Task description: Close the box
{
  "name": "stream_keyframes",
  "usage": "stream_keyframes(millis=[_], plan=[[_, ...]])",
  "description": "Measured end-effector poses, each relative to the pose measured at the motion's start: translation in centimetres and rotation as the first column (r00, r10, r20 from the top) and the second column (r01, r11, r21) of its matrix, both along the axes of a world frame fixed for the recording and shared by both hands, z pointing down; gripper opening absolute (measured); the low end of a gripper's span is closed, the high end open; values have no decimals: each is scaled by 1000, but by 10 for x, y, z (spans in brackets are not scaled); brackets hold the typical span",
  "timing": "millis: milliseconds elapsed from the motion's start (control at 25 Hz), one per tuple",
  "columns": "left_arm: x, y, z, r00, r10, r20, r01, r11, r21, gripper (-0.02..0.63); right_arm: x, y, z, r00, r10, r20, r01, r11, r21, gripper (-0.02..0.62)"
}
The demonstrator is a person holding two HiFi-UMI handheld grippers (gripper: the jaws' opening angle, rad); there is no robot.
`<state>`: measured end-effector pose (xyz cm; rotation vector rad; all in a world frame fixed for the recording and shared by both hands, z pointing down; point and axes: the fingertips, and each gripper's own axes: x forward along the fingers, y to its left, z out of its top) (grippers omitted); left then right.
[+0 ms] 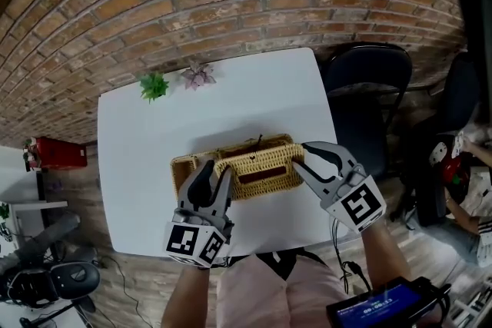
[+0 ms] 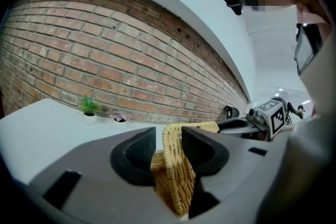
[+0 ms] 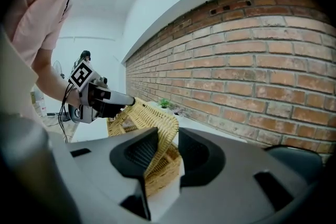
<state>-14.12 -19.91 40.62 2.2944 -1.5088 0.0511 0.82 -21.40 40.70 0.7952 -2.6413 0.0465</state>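
Wicker box sits mid table, near my edge. I have left gripper clamped on lid end and right gripper clamped on opposite end. Lid tilted, about half down. Left: lower flush, release.

The box sits on the table, on its near half, in front of me. Its lid leans over it, left end in my left gripper, right end in my right gripper. 1 plant stands beside a 2nd plant (both at the far edge), and a chair is right of the table.
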Motion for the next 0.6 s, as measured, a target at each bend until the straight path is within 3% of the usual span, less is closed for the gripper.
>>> stream_keyframes(millis=[600], plan=[[-14,-15,27,998,-54,32,56,996,-75,199,0,-17,21,999,46,5,-46,997,-58,129]])
